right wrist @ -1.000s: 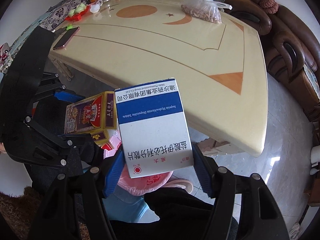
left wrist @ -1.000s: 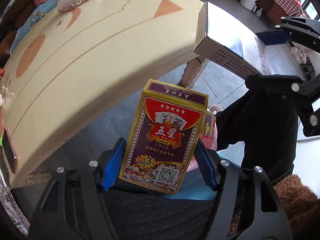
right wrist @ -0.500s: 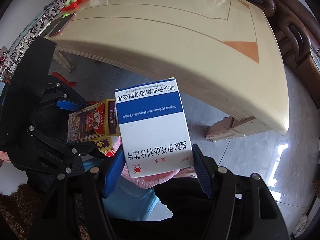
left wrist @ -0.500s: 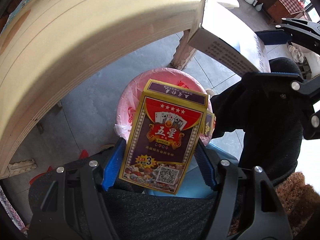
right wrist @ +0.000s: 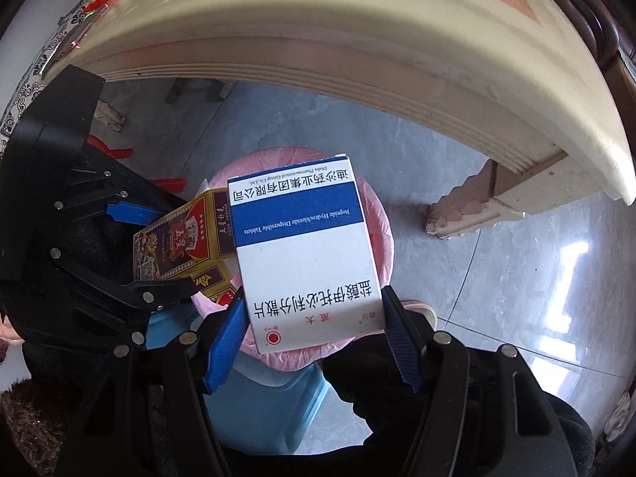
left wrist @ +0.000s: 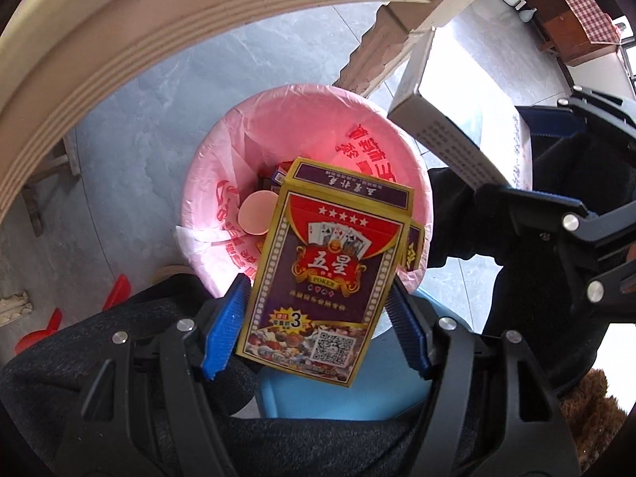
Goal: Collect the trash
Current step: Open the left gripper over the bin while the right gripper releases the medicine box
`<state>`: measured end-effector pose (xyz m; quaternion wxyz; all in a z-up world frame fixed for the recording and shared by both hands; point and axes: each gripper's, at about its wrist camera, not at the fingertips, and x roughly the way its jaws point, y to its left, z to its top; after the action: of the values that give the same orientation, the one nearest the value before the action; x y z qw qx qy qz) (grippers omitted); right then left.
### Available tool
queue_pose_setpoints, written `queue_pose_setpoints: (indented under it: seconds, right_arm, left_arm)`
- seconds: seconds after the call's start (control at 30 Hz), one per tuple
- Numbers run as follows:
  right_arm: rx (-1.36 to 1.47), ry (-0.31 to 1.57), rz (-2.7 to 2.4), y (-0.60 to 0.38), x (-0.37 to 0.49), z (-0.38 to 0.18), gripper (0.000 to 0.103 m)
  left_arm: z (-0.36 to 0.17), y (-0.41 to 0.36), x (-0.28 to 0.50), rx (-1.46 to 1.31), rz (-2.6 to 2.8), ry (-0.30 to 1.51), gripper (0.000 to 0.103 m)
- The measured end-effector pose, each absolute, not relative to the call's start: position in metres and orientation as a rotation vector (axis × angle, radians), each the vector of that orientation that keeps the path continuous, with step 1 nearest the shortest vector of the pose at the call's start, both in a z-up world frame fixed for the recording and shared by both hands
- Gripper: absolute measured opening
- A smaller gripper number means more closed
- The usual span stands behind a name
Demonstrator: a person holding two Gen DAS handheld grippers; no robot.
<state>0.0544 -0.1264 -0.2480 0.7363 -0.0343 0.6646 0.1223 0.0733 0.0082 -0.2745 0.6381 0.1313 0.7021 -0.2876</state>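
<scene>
My left gripper (left wrist: 318,314) is shut on a purple and gold playing-card box (left wrist: 326,270), held upright right above a bin lined with a pink bag (left wrist: 310,127). Some trash lies at the bottom of that bin. My right gripper (right wrist: 312,332) is shut on a white and blue medicine box (right wrist: 306,254), also over the pink-lined bin (right wrist: 381,238). In the left wrist view the medicine box (left wrist: 449,135) and the right gripper sit at the right. In the right wrist view the card box (right wrist: 183,238) and the left gripper appear at the left.
The cream table edge (left wrist: 119,39) arches above the bin, with a carved table leg (right wrist: 469,210) on grey floor tiles to the right. A light blue stool (right wrist: 262,401) stands under the grippers by the person's dark trousers. Red plastic pieces (left wrist: 115,290) lie on the floor at the left.
Both grippers have dropped from table-top height to below the table edge, each keeping its box. The pink-lined bin has come into full view under them.
</scene>
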Motion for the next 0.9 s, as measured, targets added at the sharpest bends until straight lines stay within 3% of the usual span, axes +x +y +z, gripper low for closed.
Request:
queue_pose_setpoints:
  seconds: [0.53,0.9]
  right_arm:
    - [-0.022,1.578,0.239,-0.139,0.073,-0.332,0.064]
    - [0.002,1.642,0.283,-0.136,0.08,-0.36,0.064]
  left_arm:
    - [-0.351,-0.002,0.091,0.216,-0.589,1.809,0.067]
    - [-0.377,0.004,0.102,0.163,-0.538,1.891,0.067]
